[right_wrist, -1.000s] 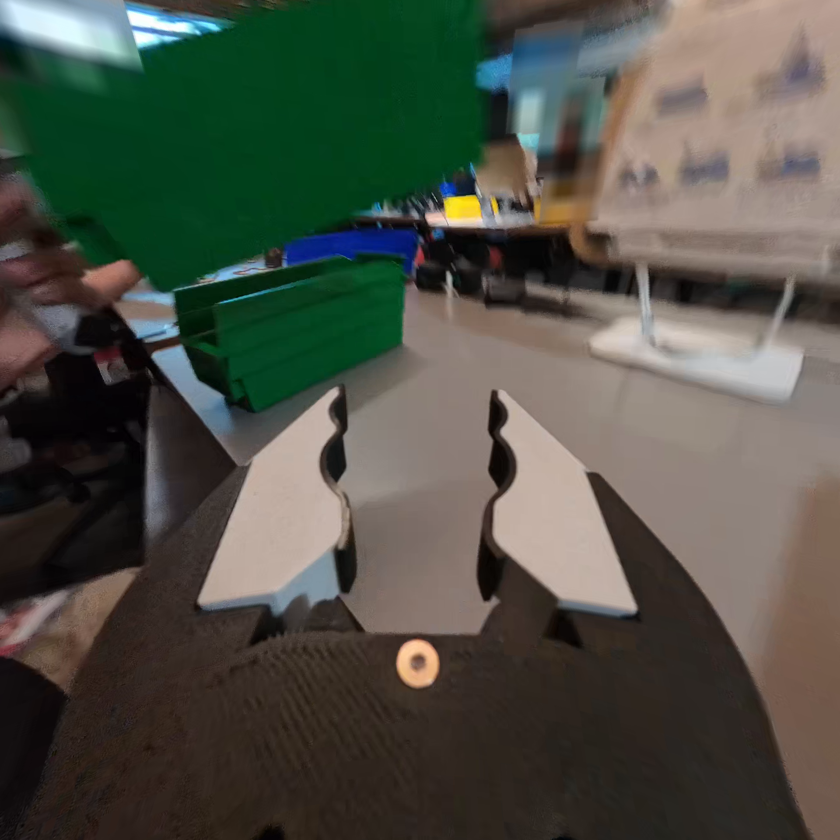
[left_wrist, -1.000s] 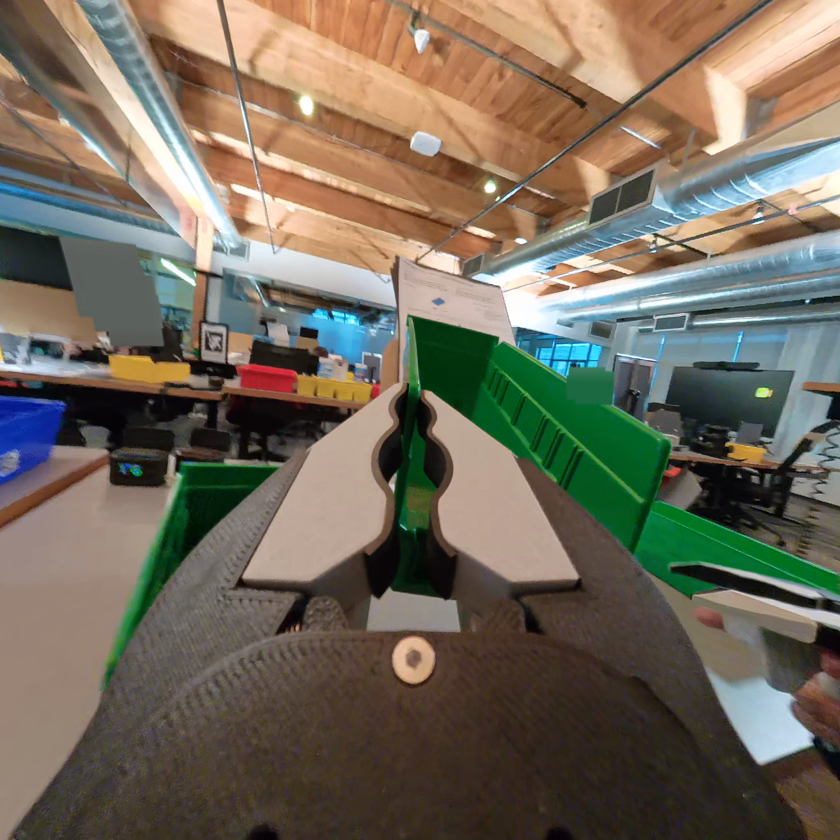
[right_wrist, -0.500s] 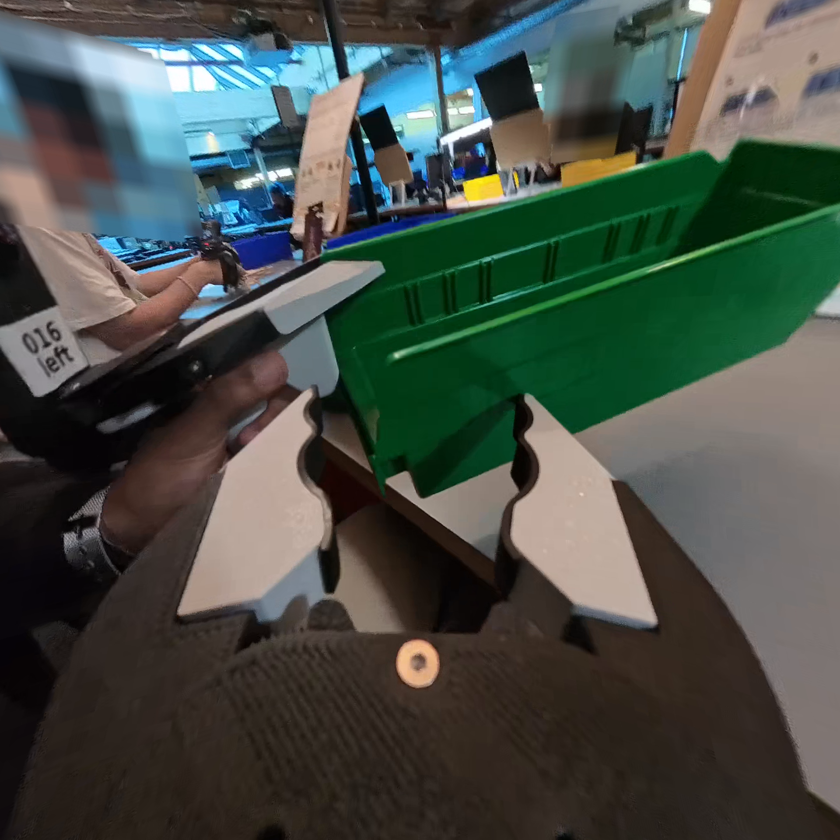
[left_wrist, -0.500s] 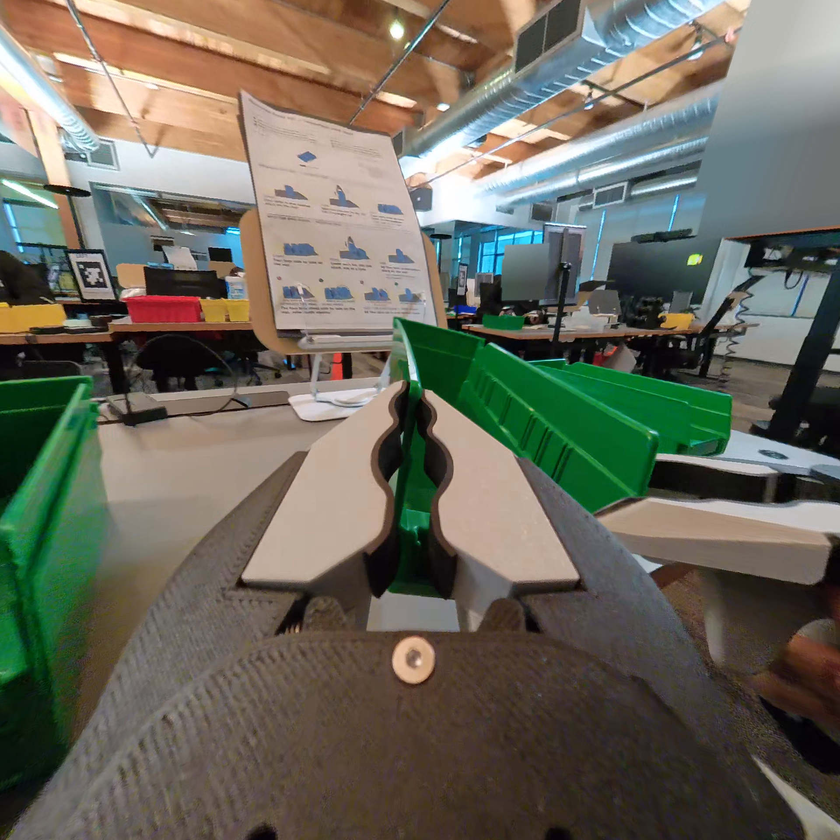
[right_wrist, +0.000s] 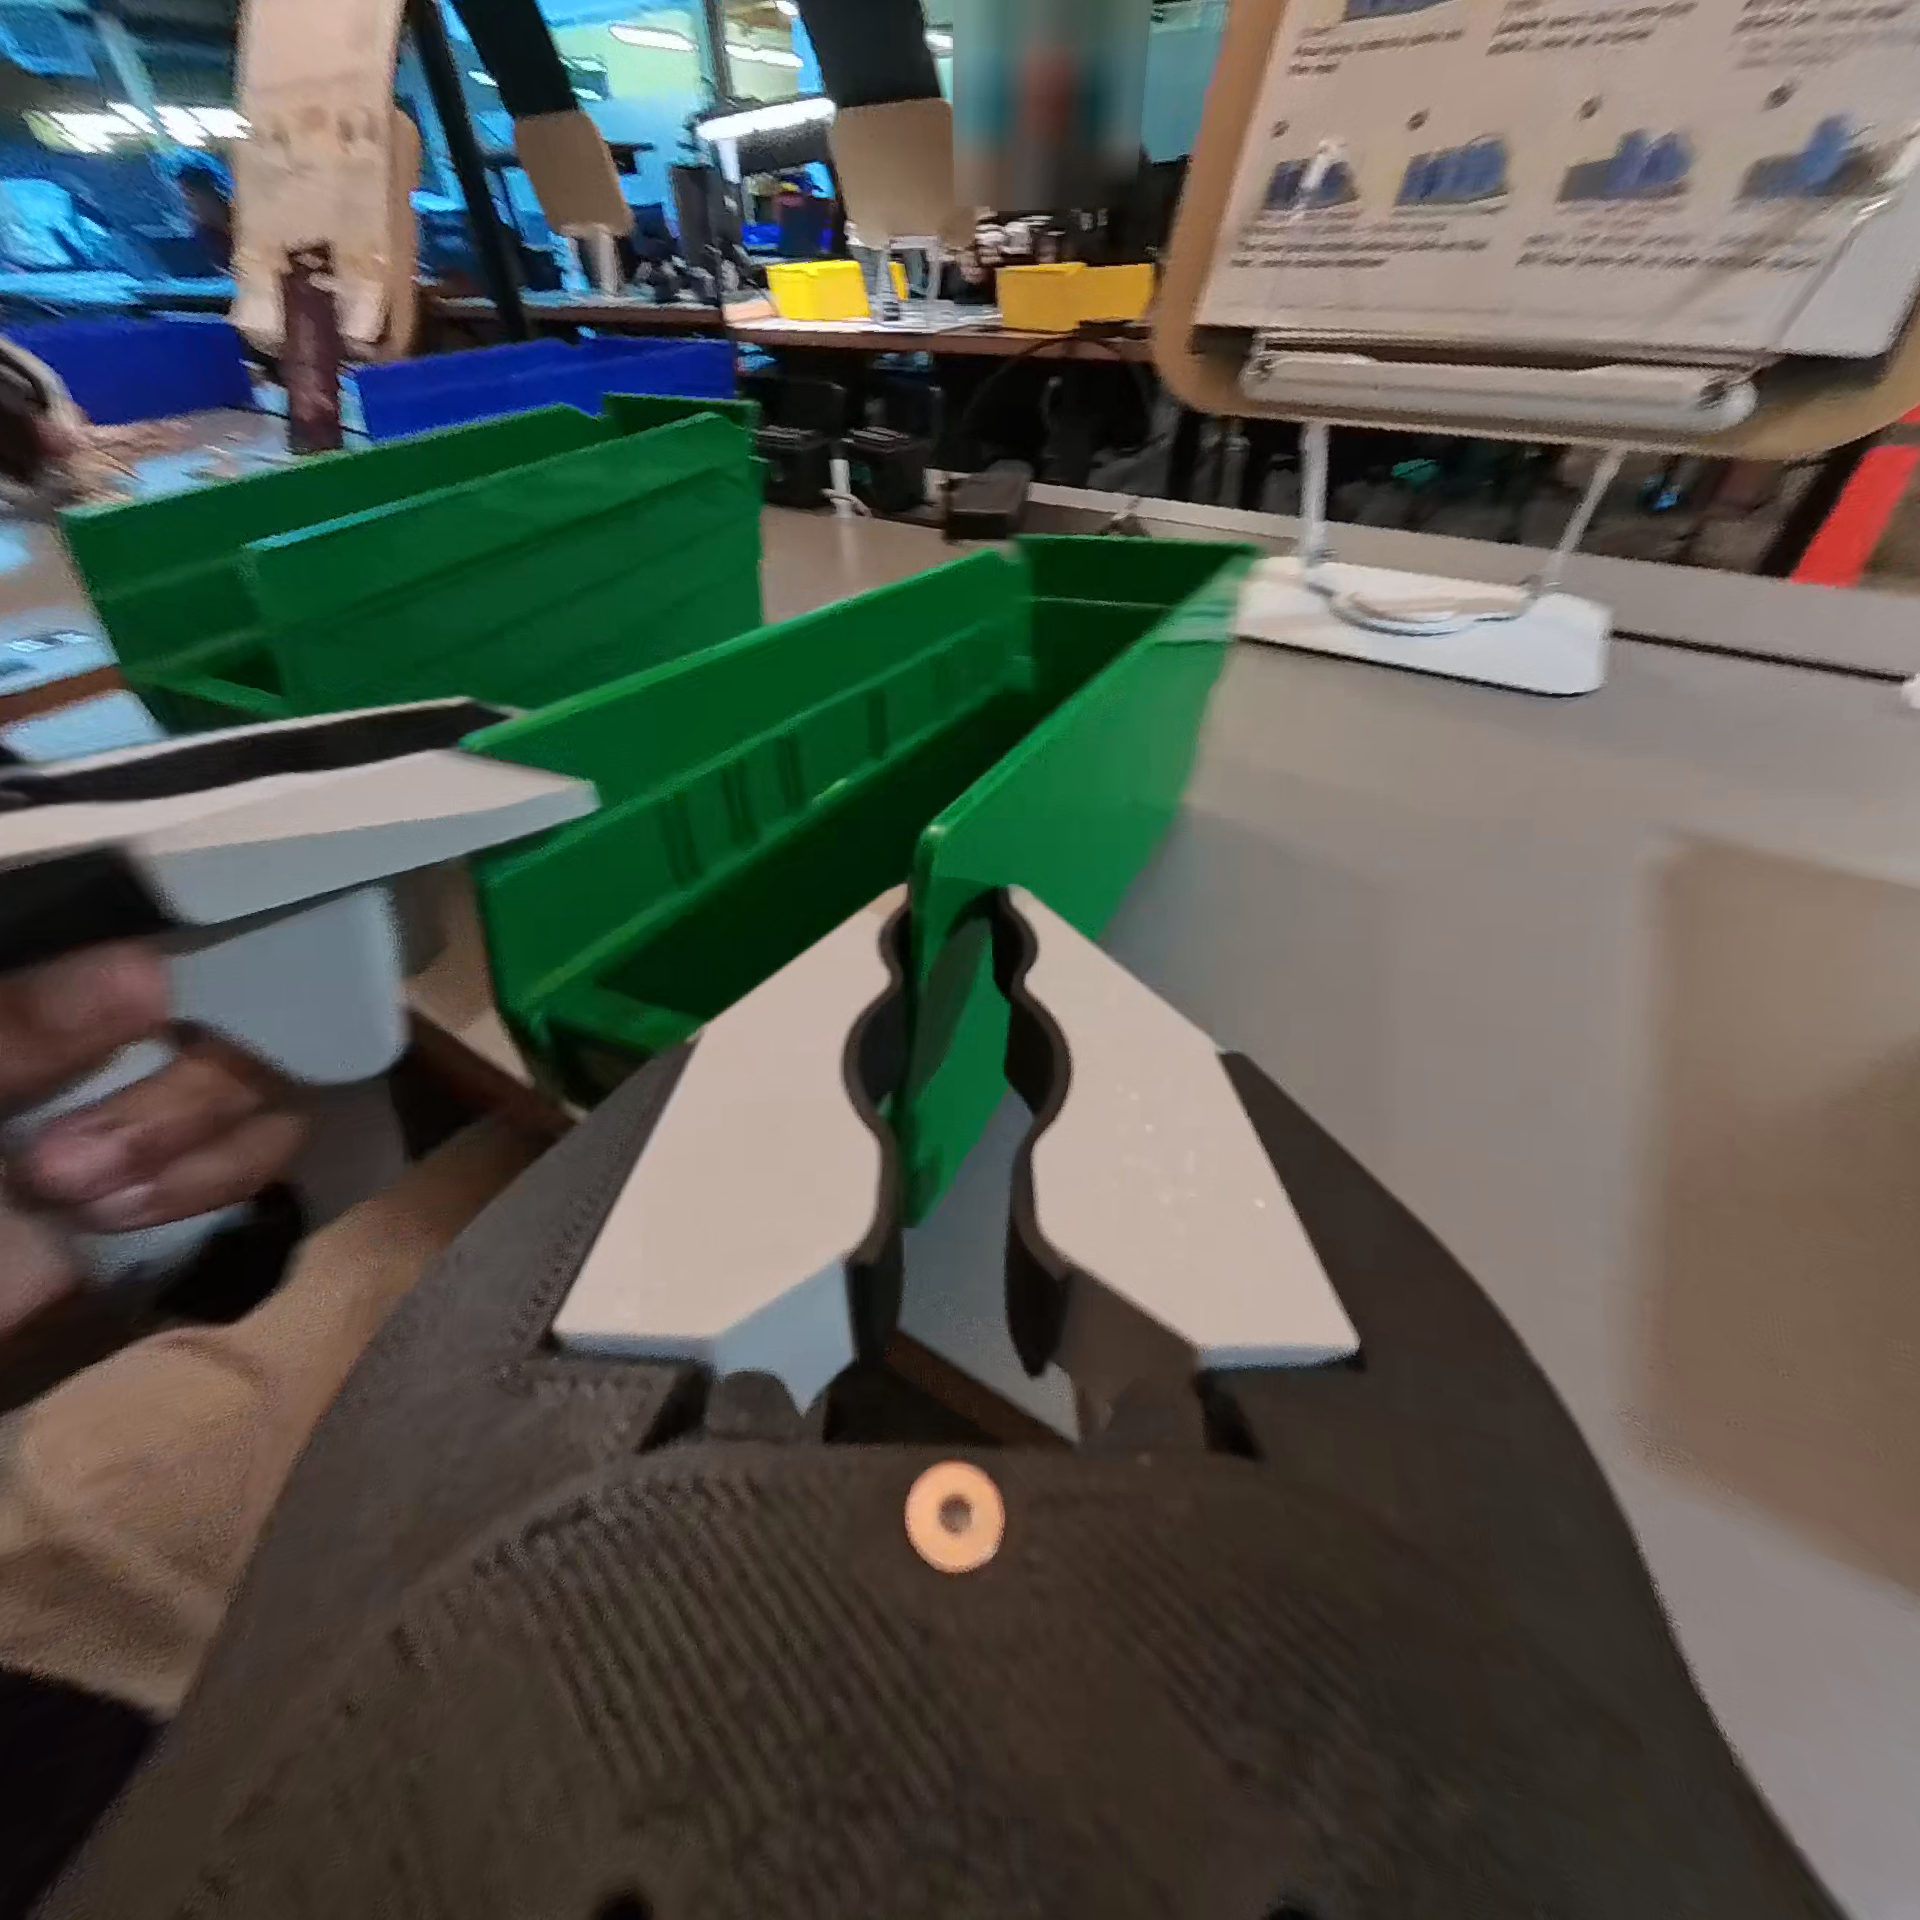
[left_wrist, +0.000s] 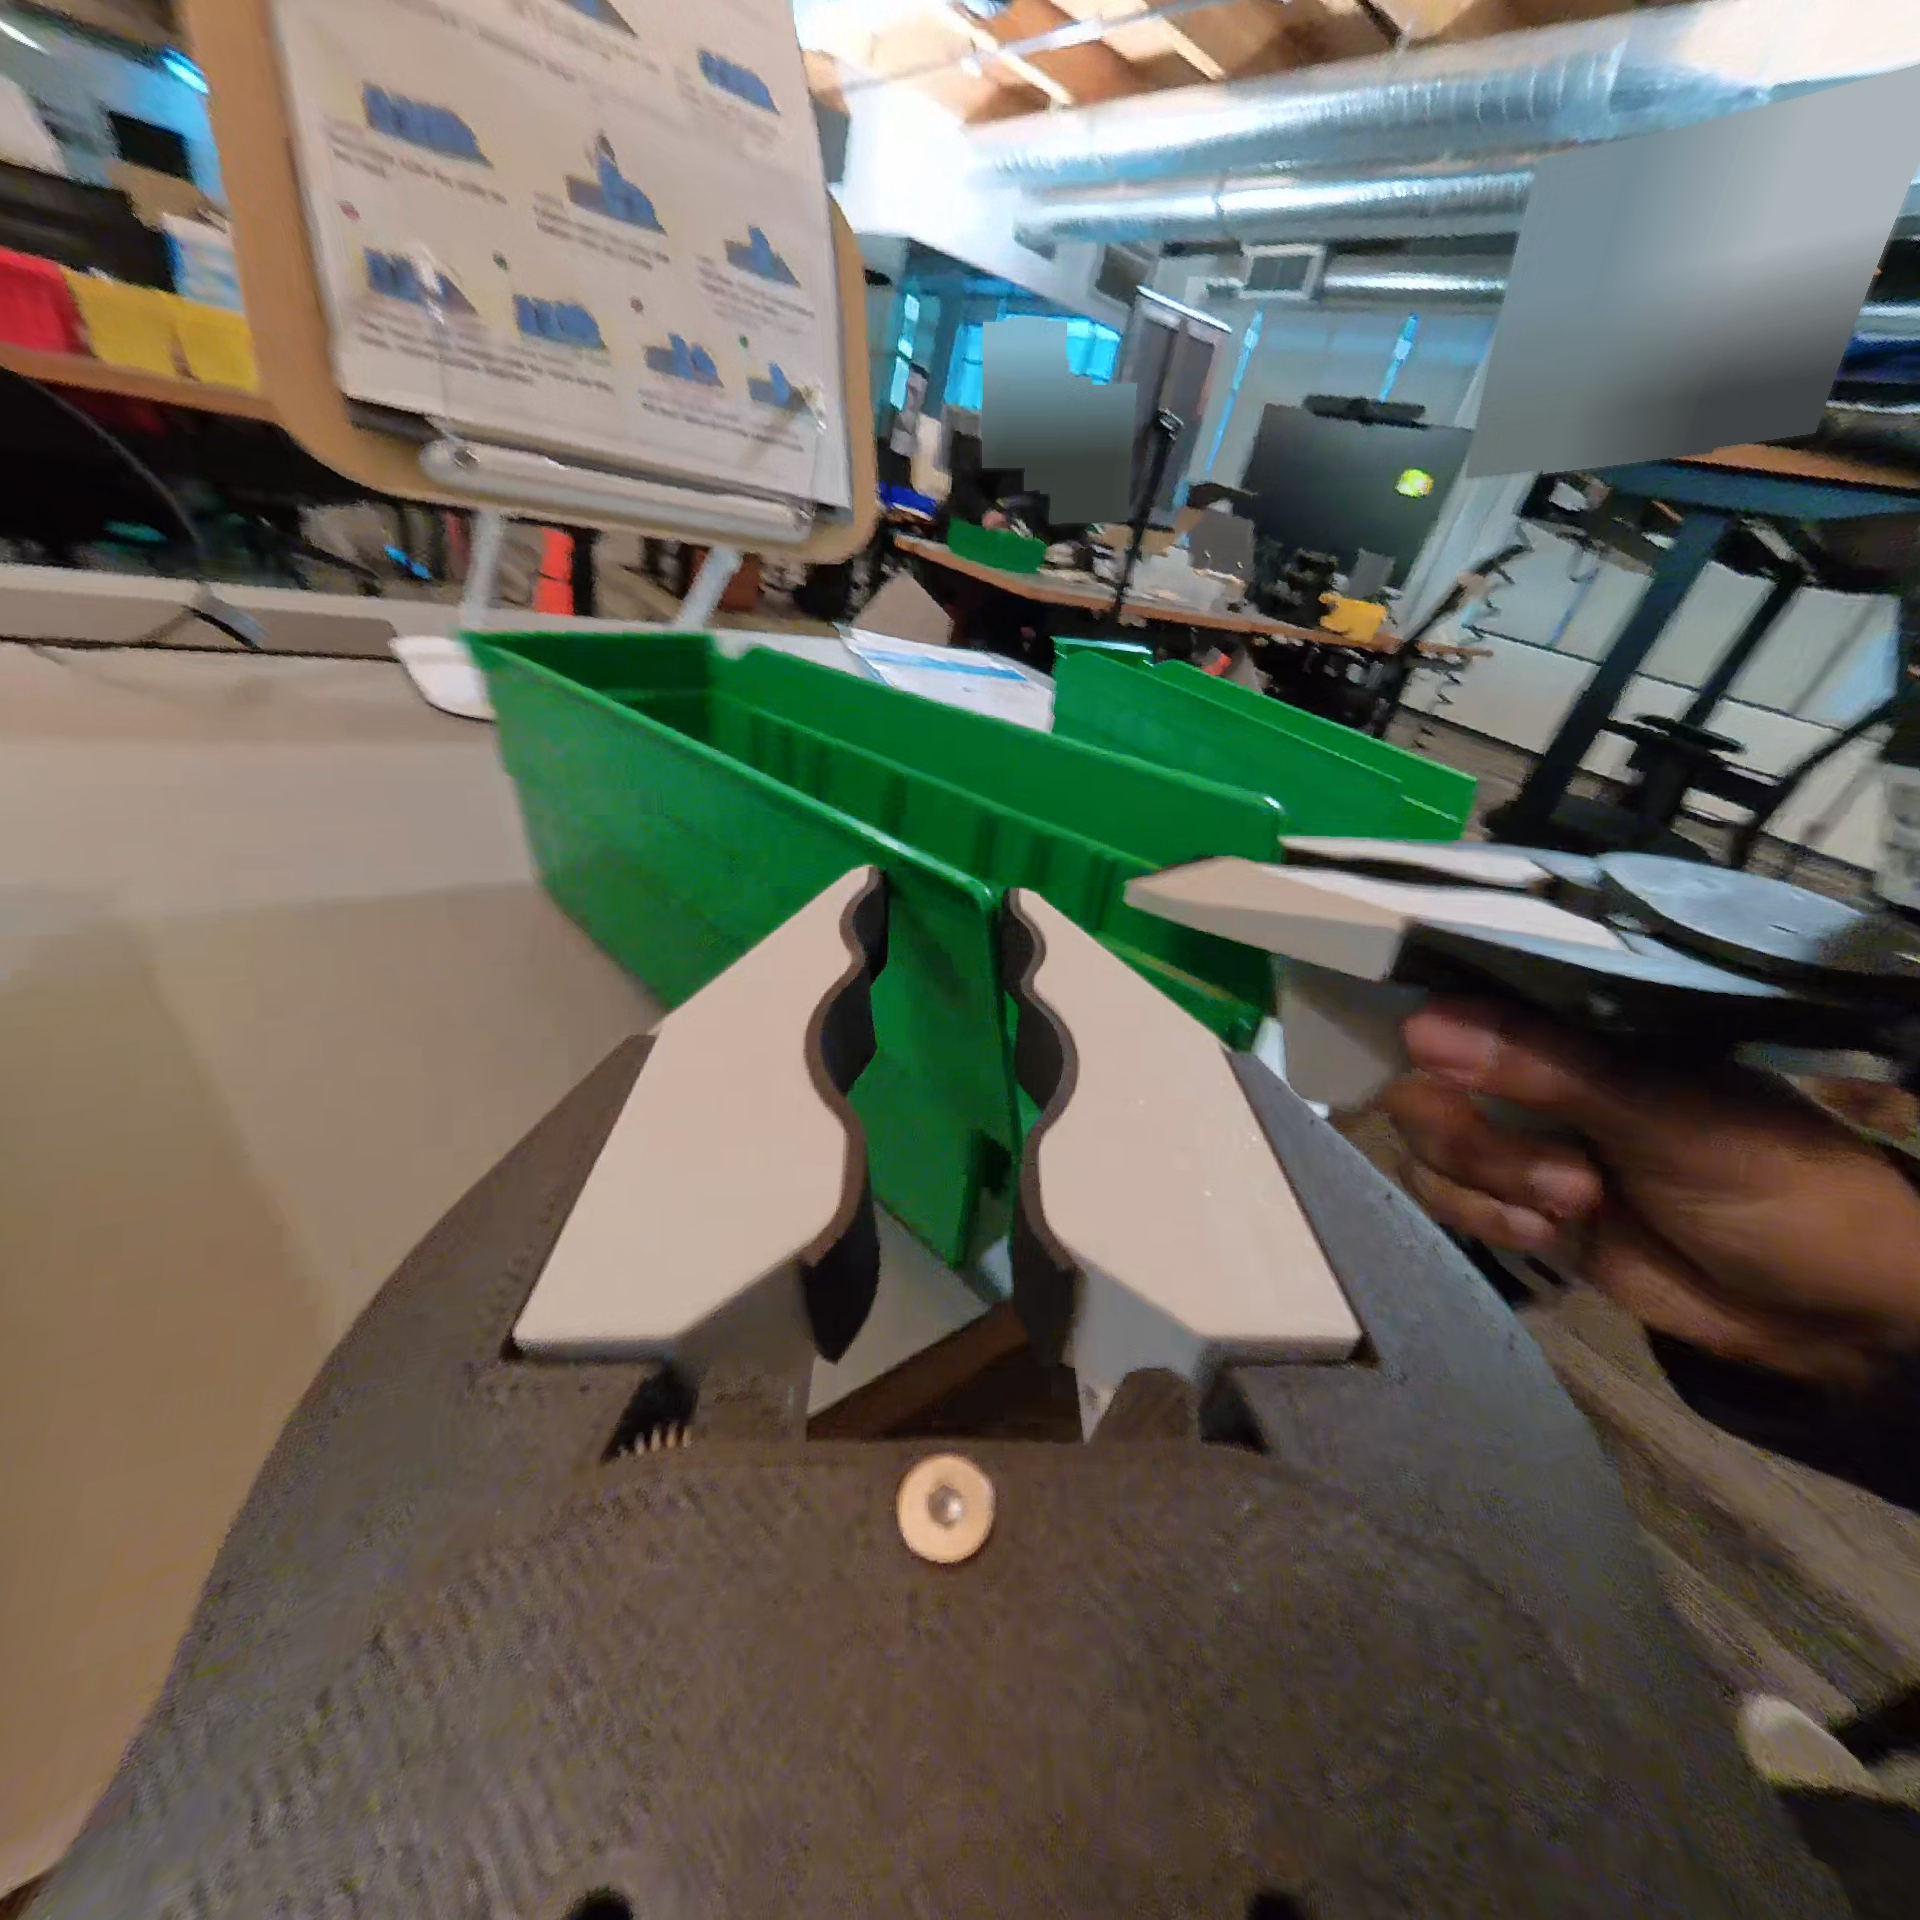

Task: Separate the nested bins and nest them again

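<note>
Green bin — between left gripper fingers

Open workshop space: exposed wooden ceiling beams, silver air ducts, long wooden workbenches, dark monitor.

Looked like an open-plan workshop or lab office: exposed timber ceiling with silver ducting, long worktables carrying yellow bins and blue bins, dark monitors, and a stand-mounted instruction sheet on the grey bench.
</note>
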Demonstrator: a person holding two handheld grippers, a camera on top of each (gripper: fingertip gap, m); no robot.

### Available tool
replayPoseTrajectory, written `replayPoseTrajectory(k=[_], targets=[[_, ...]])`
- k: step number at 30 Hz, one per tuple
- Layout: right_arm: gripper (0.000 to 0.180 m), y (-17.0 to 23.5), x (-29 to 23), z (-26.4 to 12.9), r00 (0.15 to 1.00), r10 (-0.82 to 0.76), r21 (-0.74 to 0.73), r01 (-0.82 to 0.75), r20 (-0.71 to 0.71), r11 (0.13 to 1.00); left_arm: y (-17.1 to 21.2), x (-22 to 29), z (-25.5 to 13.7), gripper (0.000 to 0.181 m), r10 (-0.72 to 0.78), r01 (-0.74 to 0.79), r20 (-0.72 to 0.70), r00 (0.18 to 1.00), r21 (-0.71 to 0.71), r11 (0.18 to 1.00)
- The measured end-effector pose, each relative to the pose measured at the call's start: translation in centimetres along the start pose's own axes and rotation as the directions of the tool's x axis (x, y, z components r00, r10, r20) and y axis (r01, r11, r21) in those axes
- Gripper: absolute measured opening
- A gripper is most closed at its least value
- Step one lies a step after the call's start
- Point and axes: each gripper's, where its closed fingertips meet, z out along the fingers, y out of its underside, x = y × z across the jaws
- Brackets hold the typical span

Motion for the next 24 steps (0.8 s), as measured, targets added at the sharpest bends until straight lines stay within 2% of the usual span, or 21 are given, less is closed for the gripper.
replayPoseTrajectory(k=[3,4,7,13,16,20,24], targets=[[0.000,-0.5,4.3,-0.3,0.989,-0.064,0.001,0.065,-0.130,0.998,1.0,2.5,0.0,0.028,-0.067,0.058,-0.137,0.988,-0.067,0.996],[0.002,-0.8,5.7,-0.6,0.986,-0.073,0.009,0.075,-0.153,0.997,0.8,2.4,-0.2,0.021,-0.080,0.074,-0.131,0.988,-0.054,0.996],[0.002,-0.9,9.4,-1.3,0.978,-0.003,0.017,0.007,-0.209,1.000,-0.3,1.8,-0.9,0.020,-0.072,0.073,-0.123,0.990,0.006,0.997],[0.001,-1.1,17.6,-4.0,0.913,0.024,0.046,-0.005,-0.406,0.999,-0.4,0.3,-1.3,0.020,-0.116,0.117,-0.111,0.987,0.000,0.993],[0.002,-0.3,20.7,-5.3,0.893,0.042,0.030,-0.032,-0.448,0.999,0.0,0.1,-1.2,0.020,-0.135,0.133,-0.113,0.984,-0.021,0.991],[0.002,2.3,23.6,-6.2,0.845,0.271,0.071,-0.270,-0.460,0.960,0.0,0.1,-1.1,0.020,-0.127,0.126,-0.114,0.985,-0.020,0.992],[0.001,2.8,23.2,-5.8,0.860,0.188,-0.001,-0.214,-0.475,0.977,0.7,-0.1,-0.9,0.019,-0.144,0.138,-0.113,0.983,-0.060,0.989]])
